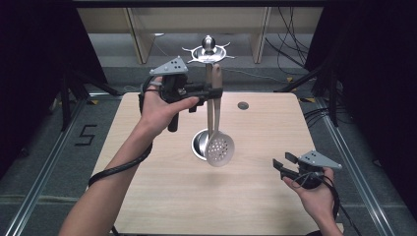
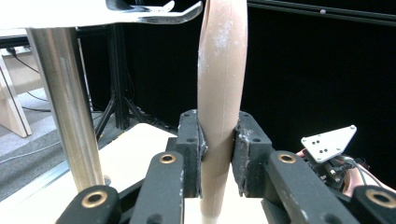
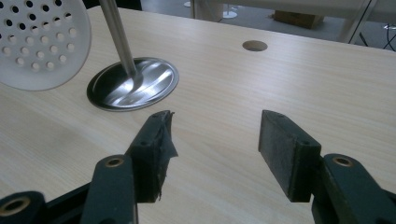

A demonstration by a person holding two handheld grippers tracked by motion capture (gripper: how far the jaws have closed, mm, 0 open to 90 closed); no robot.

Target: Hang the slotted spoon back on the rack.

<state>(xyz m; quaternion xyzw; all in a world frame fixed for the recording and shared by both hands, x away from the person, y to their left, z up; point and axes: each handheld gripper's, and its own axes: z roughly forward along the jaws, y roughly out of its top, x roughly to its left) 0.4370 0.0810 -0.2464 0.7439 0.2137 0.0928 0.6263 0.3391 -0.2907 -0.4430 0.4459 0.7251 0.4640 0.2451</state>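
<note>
My right gripper (image 1: pixel 284 164) sits nearest me, low over the wooden table (image 1: pixel 265 132) at its near right corner, its 2 jaws spread wide with nothing between them. My left gripper (image 1: pixel 216 92) is raised above the table's far middle, jaws clamped on the wooden handle of the skimmer (image 1: pixel 219 146). The skimmer hangs upright, its perforated bowl just beside the steel utensil stand (image 1: pixel 209 55) and above the stand's round base (image 1: pixel 199 143).
</note>
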